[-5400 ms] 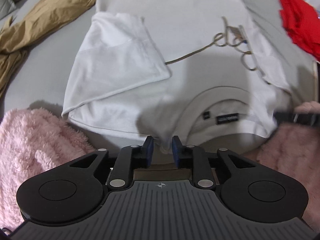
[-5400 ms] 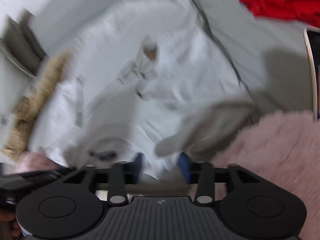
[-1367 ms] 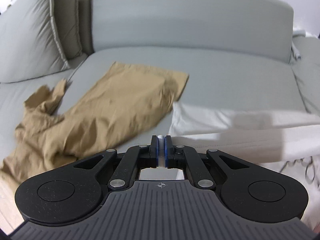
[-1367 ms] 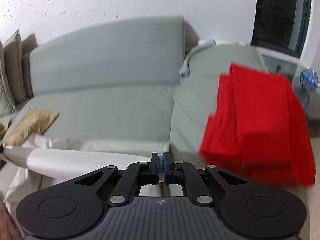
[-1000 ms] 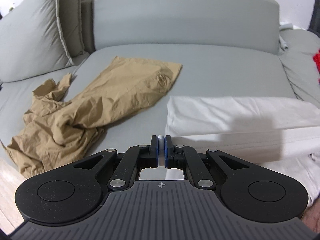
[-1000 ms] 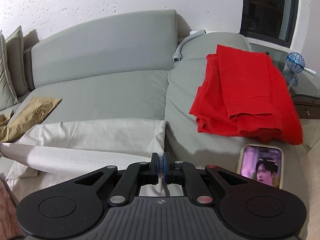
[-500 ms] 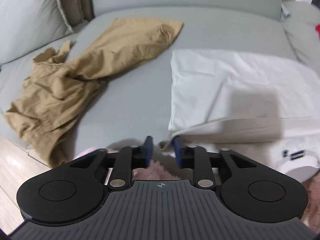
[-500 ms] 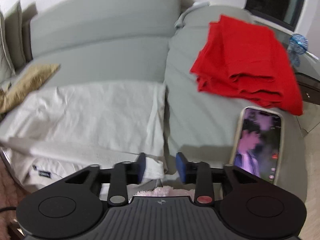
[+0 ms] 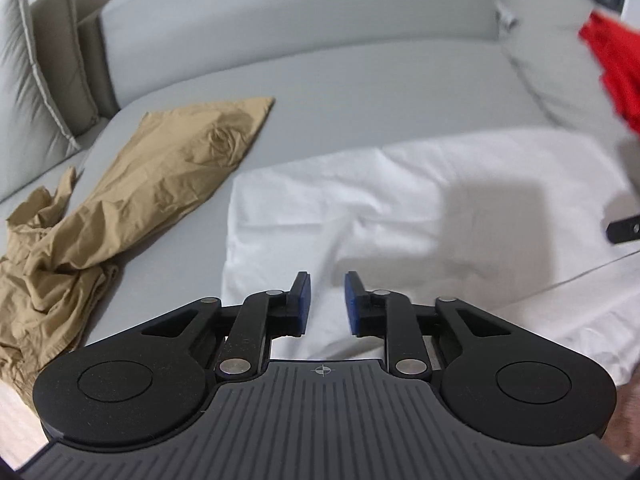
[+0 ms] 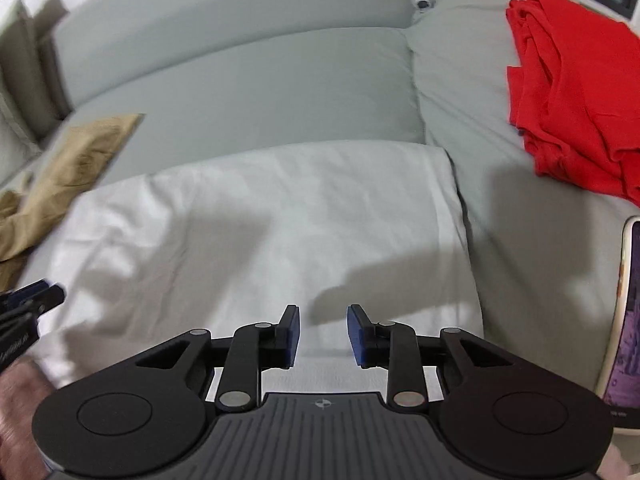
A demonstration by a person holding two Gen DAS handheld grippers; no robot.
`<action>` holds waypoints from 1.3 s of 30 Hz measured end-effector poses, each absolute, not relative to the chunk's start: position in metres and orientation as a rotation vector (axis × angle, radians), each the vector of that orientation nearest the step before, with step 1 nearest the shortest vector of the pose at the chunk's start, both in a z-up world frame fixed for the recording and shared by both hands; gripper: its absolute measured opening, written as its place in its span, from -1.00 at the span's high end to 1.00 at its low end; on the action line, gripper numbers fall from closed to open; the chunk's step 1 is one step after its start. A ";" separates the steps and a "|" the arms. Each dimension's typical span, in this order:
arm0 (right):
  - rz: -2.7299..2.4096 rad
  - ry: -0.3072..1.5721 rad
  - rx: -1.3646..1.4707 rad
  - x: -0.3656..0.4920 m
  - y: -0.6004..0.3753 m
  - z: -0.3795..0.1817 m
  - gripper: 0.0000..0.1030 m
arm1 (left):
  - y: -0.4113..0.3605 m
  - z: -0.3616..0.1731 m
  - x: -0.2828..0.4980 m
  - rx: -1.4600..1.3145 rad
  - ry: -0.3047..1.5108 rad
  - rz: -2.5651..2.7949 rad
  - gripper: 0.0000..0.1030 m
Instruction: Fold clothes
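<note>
We look along two handheld tools over a grey fabric sofa (image 9: 360, 92). Our left tool (image 9: 325, 300) and right tool (image 10: 323, 332) both hover with their blue-padded fingers spread apart, holding nothing. About a second ago each was pinched shut on an edge of the white cotton garment (image 9: 420, 208); half a second ago the fingers were already parting. We have let go, and the cloth now lies doubled over on the sofa seat, directly ahead at twelve o'clock in both views, wide and fairly flat with soft creases. We judge that one fold is finished, and that the next step is probably another fold, or some smoothing.

In the left view, a crumpled tan cotton garment (image 9: 120, 200) sprawls at ten o'clock, not yet folded, well apart from the white one. A folded bright red garment (image 10: 572, 92) rests at two o'clock in the right view, on the neighbouring cushion. A smartphone with a lit screen (image 10: 628, 320) lies at three o'clock beside the white cloth; its picture is too cropped to make out.

No brand or label can be read now. The only marking is a small crosshair symbol on each tool body, and faint lettering on the left tool, seen at nine o'clock in the right view, is too blurred to read.
</note>
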State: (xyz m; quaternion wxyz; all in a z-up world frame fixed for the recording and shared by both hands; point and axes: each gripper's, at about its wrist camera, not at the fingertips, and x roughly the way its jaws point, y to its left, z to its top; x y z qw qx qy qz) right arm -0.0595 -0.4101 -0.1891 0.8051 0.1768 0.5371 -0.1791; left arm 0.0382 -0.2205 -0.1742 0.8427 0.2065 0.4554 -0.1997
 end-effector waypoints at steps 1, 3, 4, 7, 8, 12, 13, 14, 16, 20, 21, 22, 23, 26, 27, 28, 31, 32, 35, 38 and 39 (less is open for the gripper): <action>-0.382 1.169 0.401 -0.062 -0.410 -0.193 0.31 | -0.220 -0.176 0.035 0.442 0.981 -0.458 0.52; -0.346 1.200 0.404 -0.067 -0.409 -0.191 0.27 | -0.214 -0.179 0.028 0.450 1.031 -0.538 0.69; -0.316 1.230 0.405 -0.071 -0.408 -0.189 0.27 | -0.211 -0.180 0.024 0.461 1.057 -0.559 0.69; -0.214 1.367 0.385 -0.096 -0.402 -0.178 0.20 | -0.193 -0.175 0.008 0.506 1.118 -0.569 0.65; -0.200 1.386 0.375 -0.105 -0.401 -0.173 0.20 | -0.183 -0.171 0.002 0.513 1.141 -0.556 0.61; -0.208 1.295 0.372 -0.153 -0.393 -0.150 0.09 | -0.147 -0.150 -0.015 0.353 1.164 -0.525 0.54; -0.210 1.264 0.379 -0.165 -0.389 -0.148 0.09 | -0.139 -0.147 -0.021 0.310 1.159 -0.523 0.53; -0.211 1.255 0.380 -0.168 -0.389 -0.149 0.09 | -0.132 -0.144 -0.026 0.267 1.153 -0.521 0.53; -0.223 1.213 0.374 -0.177 -0.382 -0.151 0.11 | -0.131 -0.142 -0.036 0.269 1.096 -0.518 0.53; -0.188 1.100 0.336 -0.170 -0.358 -0.155 0.36 | -0.150 -0.140 -0.044 0.298 0.992 -0.531 0.38; -0.182 1.079 0.323 -0.163 -0.356 -0.155 0.42 | -0.156 -0.139 -0.042 0.288 0.970 -0.543 0.36; -0.189 1.030 0.294 -0.158 -0.350 -0.154 0.44 | -0.162 -0.137 -0.042 0.284 0.954 -0.547 0.35; -0.196 0.981 0.265 -0.152 -0.345 -0.153 0.44 | -0.169 -0.137 -0.040 0.290 0.936 -0.547 0.34; -0.245 0.895 0.249 -0.139 -0.337 -0.158 0.45 | -0.186 -0.142 -0.036 0.307 0.894 -0.497 0.28; -0.264 0.877 0.254 -0.135 -0.336 -0.161 0.44 | -0.190 -0.145 -0.034 0.308 0.901 -0.482 0.25; -0.274 0.874 0.276 -0.132 -0.336 -0.163 0.44 | -0.193 -0.148 -0.032 0.309 0.918 -0.470 0.25; -0.283 0.898 0.334 -0.126 -0.333 -0.174 0.44 | -0.196 -0.157 -0.031 0.319 0.965 -0.453 0.25; -0.286 0.911 0.329 -0.126 -0.333 -0.174 0.44 | -0.196 -0.159 -0.032 0.323 0.974 -0.451 0.25; -0.303 0.943 0.334 -0.125 -0.334 -0.177 0.44 | -0.196 -0.165 -0.030 0.321 1.008 -0.441 0.25; -0.320 0.944 0.367 -0.127 -0.336 -0.178 0.44 | -0.195 -0.167 -0.029 0.314 1.023 -0.434 0.25; -0.331 0.949 0.390 -0.128 -0.340 -0.177 0.44 | -0.195 -0.167 -0.029 0.316 1.028 -0.430 0.25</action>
